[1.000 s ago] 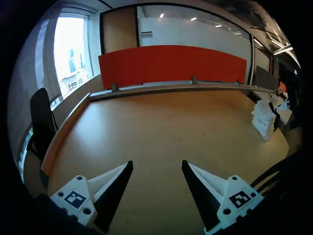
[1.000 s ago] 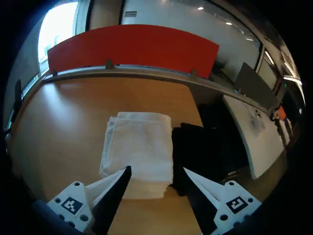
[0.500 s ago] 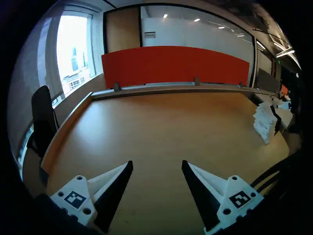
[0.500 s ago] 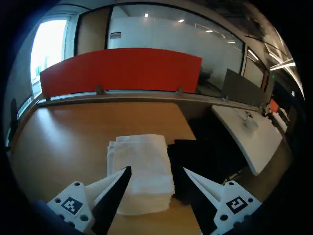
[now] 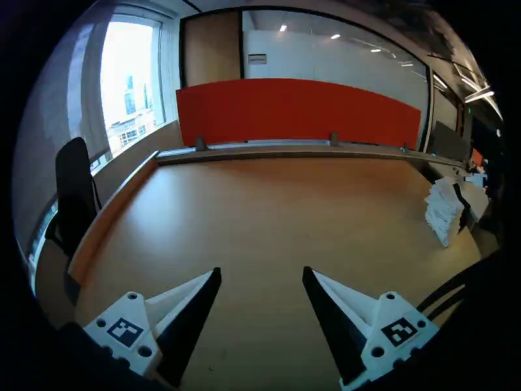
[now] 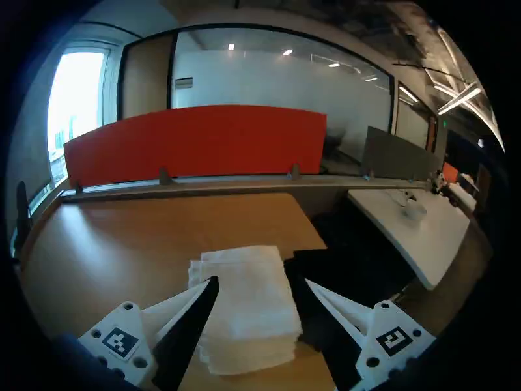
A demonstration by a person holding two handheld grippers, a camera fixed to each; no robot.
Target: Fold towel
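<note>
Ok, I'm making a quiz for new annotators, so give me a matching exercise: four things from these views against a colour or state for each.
1 stack of towels
2 divider panel
3 chair
4 left gripper

A black
B open, over the bare table
C white, folded
D red, upright

Pairs: 1-C, 2-D, 3-A, 4-B

No text legible: wall sign [image 5: 256,58], far ahead of the fingers [image 5: 189,306] and above them, too blurred to read; square black-and-white markers [image 5: 125,331] on finger bases bear patterns, no letters.
</note>
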